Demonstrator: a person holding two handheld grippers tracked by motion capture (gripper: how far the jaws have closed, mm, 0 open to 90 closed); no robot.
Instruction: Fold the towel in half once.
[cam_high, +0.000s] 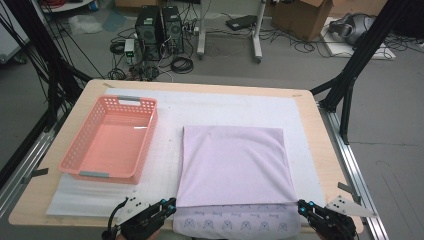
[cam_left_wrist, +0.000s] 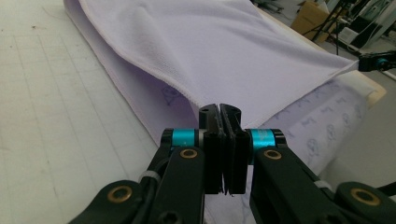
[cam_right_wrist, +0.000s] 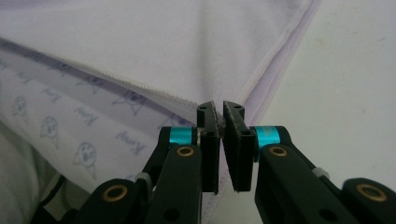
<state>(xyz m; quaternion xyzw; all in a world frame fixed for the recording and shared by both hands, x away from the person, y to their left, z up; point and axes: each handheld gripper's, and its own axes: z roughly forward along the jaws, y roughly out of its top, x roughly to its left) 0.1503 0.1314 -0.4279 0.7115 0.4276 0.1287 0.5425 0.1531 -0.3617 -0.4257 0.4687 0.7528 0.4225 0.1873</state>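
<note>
The cloth (cam_high: 232, 165) lies on the white mat (cam_high: 165, 150) in the middle of the table (cam_high: 310, 130), a pale lilac sheet being folded: its plain upper layer covers most of it, and a printed strip of the lower layer shows along the near edge, hanging a little over the table's front. The left gripper (cam_high: 167, 207) has its jaws pinched together on the near left corner of the upper layer, and in the left gripper view (cam_left_wrist: 219, 112) the hem runs straight into the closed pads. The right gripper (cam_high: 304, 207) is likewise clamped on the near right corner, its pads (cam_right_wrist: 219, 116) nipping the stitched edge where two hems meet. To my eye the step is carrying that upper edge over to finish or square the fold, and doing it well means keeping both hands level and moving together, so the hem stays taut and straight between them without pulling the lower layer along. The grips are right at the corner tips, so a sharp tug could slip them free. For room, the far half of the mat beyond the cloth is bare, and the right side has a clear strip up to the table's edge. The pink basket (cam_high: 112, 137) sits well apart on the left, but the left hand should stay clear of its rim.
</note>
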